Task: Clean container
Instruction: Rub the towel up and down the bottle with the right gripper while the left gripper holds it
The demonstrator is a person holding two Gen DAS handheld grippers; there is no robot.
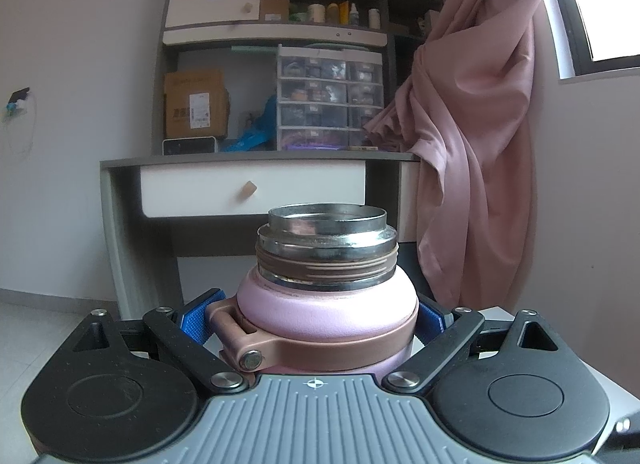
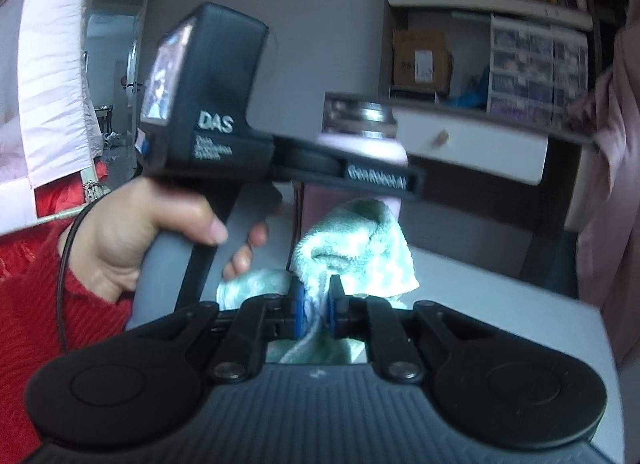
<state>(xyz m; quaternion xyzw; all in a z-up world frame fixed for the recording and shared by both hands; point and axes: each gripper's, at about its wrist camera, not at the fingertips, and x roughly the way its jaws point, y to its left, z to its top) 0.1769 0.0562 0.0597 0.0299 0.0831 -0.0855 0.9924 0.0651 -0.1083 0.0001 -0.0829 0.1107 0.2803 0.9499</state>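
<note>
Two hand-held grippers, left (image 1: pixel 316 320) clamps flask (image 1: pixel 326 304); right (image 2: pixel 317 300) pinches towel (image 2: pixel 352 248)

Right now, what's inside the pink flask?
The pink flask, clamped in the left gripper, has its lid off, showing only bare steel inner wall. Its rim hides everything deeper.

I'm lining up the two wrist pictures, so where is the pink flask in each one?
Left wrist view: the pink flask fills the lower centre, lid off, clamped between the left gripper pads.
Right wrist view: the flask is right of upper centre, partly hidden behind the left gripper, above the green cloth.
Shared landmark: the white drawer with a wooden knob behind the flask.
</note>
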